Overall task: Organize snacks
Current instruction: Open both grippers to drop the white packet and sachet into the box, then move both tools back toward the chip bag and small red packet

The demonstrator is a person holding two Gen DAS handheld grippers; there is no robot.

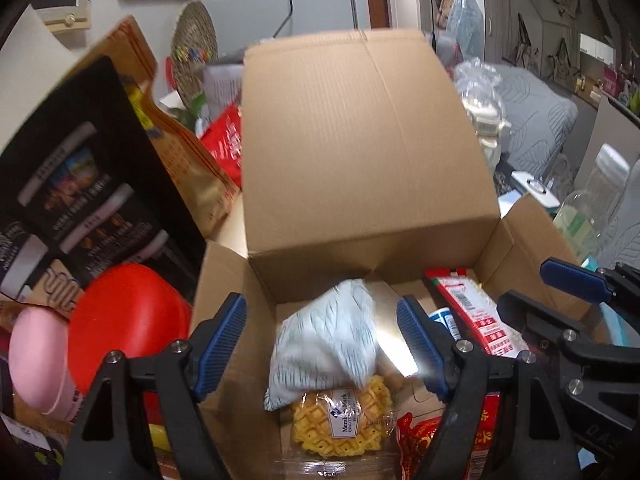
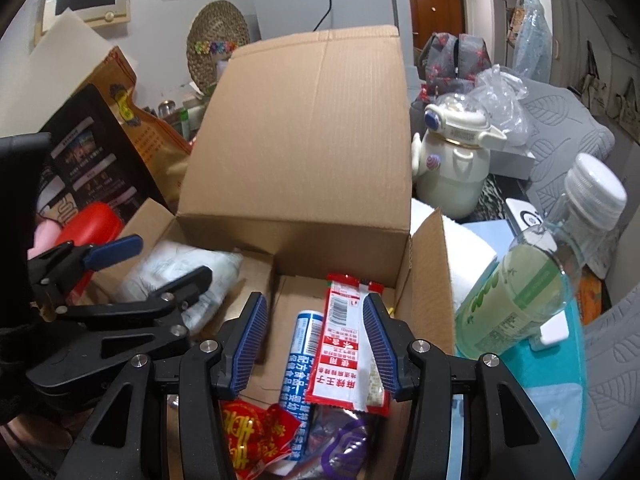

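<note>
An open cardboard box (image 1: 360, 152) holds the snacks, its tall back flap standing upright. On its right side a long red-and-white packet (image 2: 344, 344) lies flat, long axis running from the near edge toward the back wall, barcode end farthest away. Just beside it on the left, a blue-and-white stick packet (image 2: 302, 360) lies nearly parallel. On the left side a pale crinkled pouch (image 1: 328, 344) leans over a yellow waffle snack (image 1: 344, 420) in clear wrap. The left claw (image 1: 320, 344) hangs above the pouch, jaws wide, gripping nothing. The right claw (image 2: 316, 344) stands partly open above the red packet, pads clear of it, empty.
</note>
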